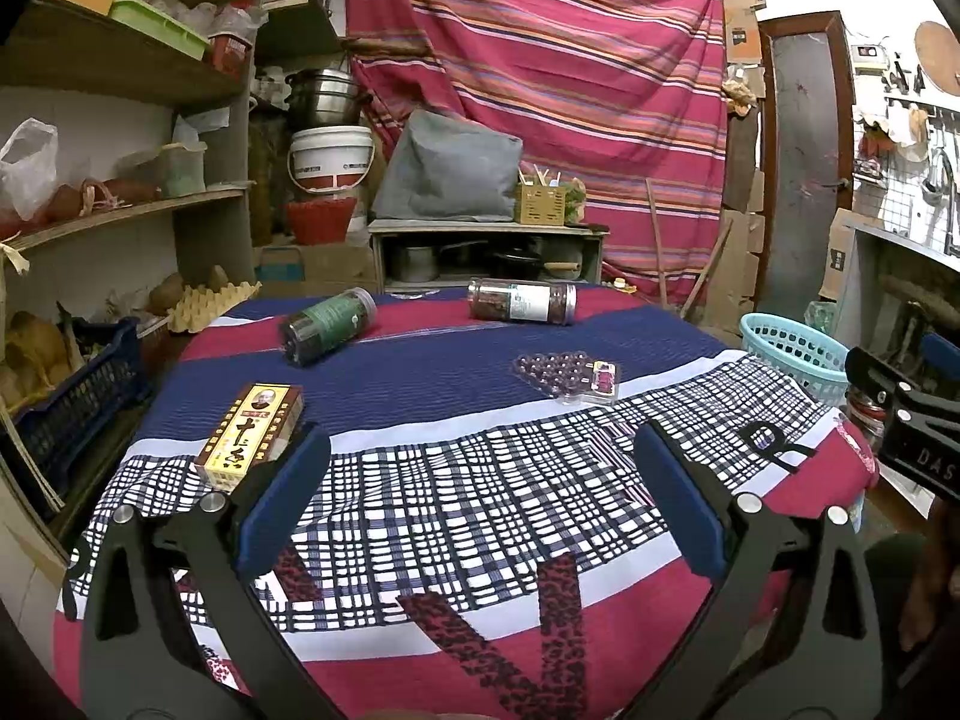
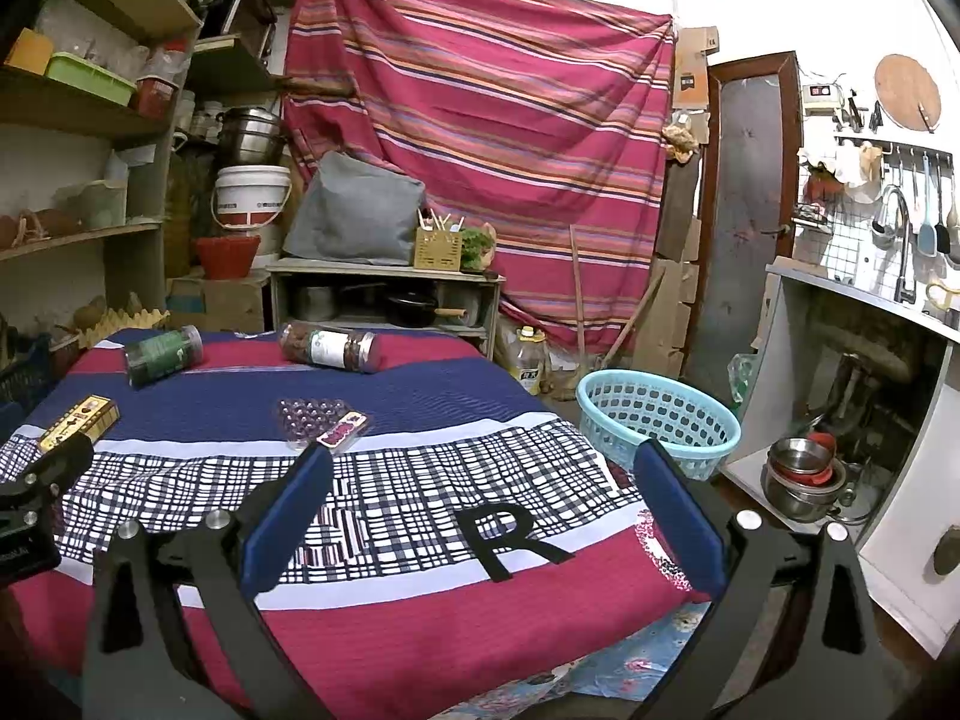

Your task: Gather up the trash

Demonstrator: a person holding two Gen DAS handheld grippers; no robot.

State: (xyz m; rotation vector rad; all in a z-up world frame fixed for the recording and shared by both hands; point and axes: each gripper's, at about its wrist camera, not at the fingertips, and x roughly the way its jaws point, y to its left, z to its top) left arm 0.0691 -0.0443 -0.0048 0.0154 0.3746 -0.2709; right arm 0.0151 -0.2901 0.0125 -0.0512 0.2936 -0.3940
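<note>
Cluttered storeroom; both left tongs (image 1: 480, 480) and right tongs (image 2: 480, 492) gape empty over the desk (image 2: 420, 600). Ahead lie two jars (image 1: 327, 327), which may roll if nudged; basket (image 2: 657, 420) sits right.

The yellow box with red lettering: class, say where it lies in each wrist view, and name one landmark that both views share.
Left wrist view: the yellow box lies at lower left on the tablecloth, just beyond the left gripper.
Right wrist view: the box lies at the far left edge, mid-height.
Shared landmark: the light blue basket off the table's right side.
</note>
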